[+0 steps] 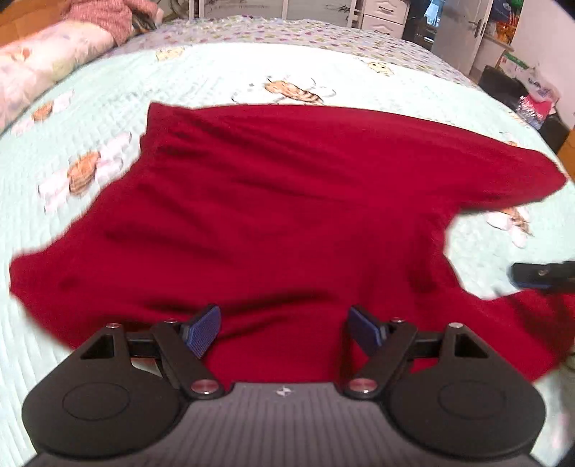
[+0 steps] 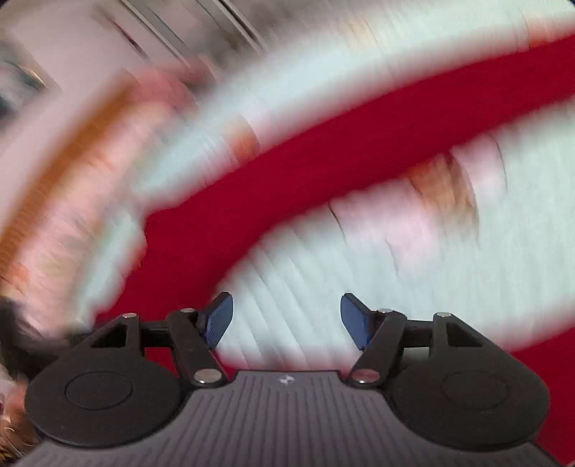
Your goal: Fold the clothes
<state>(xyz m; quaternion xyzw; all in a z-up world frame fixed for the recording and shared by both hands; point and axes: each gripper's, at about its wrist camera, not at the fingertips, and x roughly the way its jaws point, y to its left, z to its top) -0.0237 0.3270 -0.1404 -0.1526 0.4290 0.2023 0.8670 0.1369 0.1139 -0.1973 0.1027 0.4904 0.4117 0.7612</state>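
Note:
A dark red knitted garment (image 1: 280, 201) lies spread on the bed, one sleeve reaching out to the right. My left gripper (image 1: 284, 332) hovers over its near edge with the blue pads wide apart and nothing between them. In the left wrist view the tip of my right gripper (image 1: 539, 274) enters from the right edge, just above the red cloth. The right wrist view is heavily blurred: a red sleeve (image 2: 323, 158) runs diagonally across the pale bedspread. There my right gripper (image 2: 287, 319) stands open over bare bedspread, holding nothing.
The bed wears a pale mint quilted spread (image 1: 107, 107) with cartoon prints. A pink pillow (image 1: 46, 61) and pink clothes (image 1: 104, 14) lie at the far left. White drawers (image 1: 381, 14) and a door (image 1: 463, 32) stand behind the bed; clutter sits at the right (image 1: 532, 104).

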